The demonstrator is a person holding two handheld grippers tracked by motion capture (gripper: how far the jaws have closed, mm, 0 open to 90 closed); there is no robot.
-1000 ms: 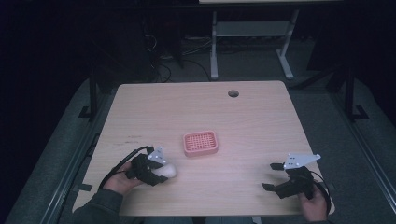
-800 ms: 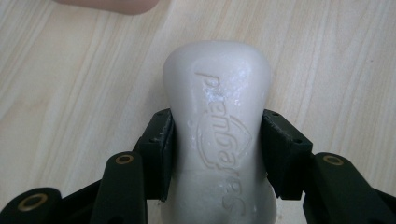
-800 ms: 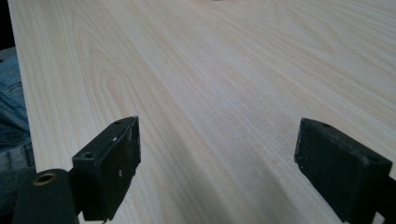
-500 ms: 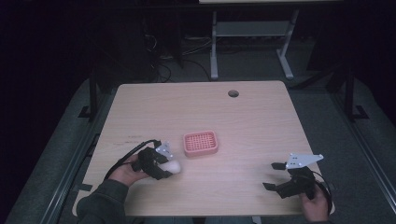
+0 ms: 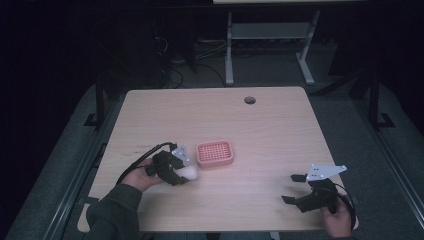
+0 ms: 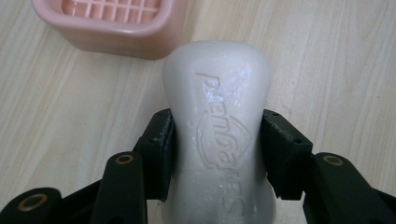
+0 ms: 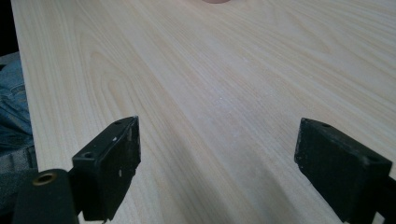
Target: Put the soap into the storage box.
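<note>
Item one, on my left: the left tongs [image 5: 186, 172], held in the left hand [image 5: 134, 176], clenched on a white soap bar [image 5: 189, 173]. In the left gripper view the soap bar [image 6: 219, 126] sits between the two black jaws, each pad pressed flat against one of its narrow sides, its raised lettering facing the camera and its far rounded end reaching past the jaw tips. I cannot tell whether its underside touches the wood. Item two: a pink soap dish [image 5: 215, 153] with a slotted grid floor, standing on the light wooden tabletop [image 5: 280, 130] just beyond and to the right of the soap; in the left gripper view its near corner [image 6: 116, 28] lies just past the bar's far end, apart from it. Item three, on my right: the right tongs [image 5: 293, 188], held in the right hand [image 5: 336, 220] near the tabletop's front right corner, well apart from dish and soap, released. In the right gripper view its jaws stand wide apart over bare wood with nothing between them. Item four: a grey three-cornered plate [image 5: 325, 171] on top of the right tongs. Item five: a round cable hole [image 5: 249, 100] near the tabletop's far edge.
</note>
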